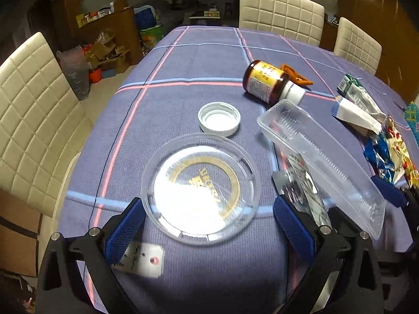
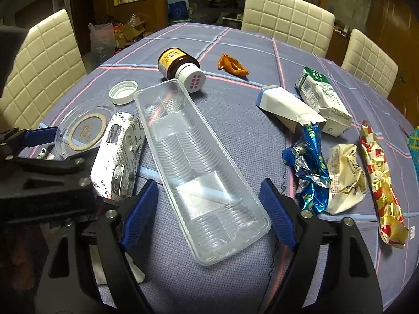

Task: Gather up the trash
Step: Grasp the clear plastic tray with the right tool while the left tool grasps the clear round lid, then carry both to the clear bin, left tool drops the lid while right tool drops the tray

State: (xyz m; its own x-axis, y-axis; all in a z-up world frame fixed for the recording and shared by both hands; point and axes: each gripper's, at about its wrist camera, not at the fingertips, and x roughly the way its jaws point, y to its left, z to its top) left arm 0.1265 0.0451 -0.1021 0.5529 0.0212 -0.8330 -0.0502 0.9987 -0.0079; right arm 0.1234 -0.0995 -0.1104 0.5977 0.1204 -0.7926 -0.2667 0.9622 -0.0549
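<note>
Right wrist view looks down on a long clear plastic tray (image 2: 199,167) lying empty on the checked surface (image 2: 235,104), its near end between the spread fingers of the right gripper (image 2: 209,212). The blue pads stand either side of the tray without pressing it, so nothing is held. To grip well, I would judge the fingers should close across the tray's near rim, gently, since thin plastic like this will likely flex and slip.

In the left wrist view the left gripper (image 1: 208,225) is also wide open, straddling a round clear lid (image 1: 200,188) that lies flat, untouched.

A brown bottle (image 2: 178,65) lies on its side at the tray's far end, capped; its contents cannot be told. Left of the tray are a white cap (image 2: 123,93) and a foil pack (image 2: 117,154). To the right lie crumpled wrappers (image 2: 311,167) and two cartons (image 2: 322,99).
</note>
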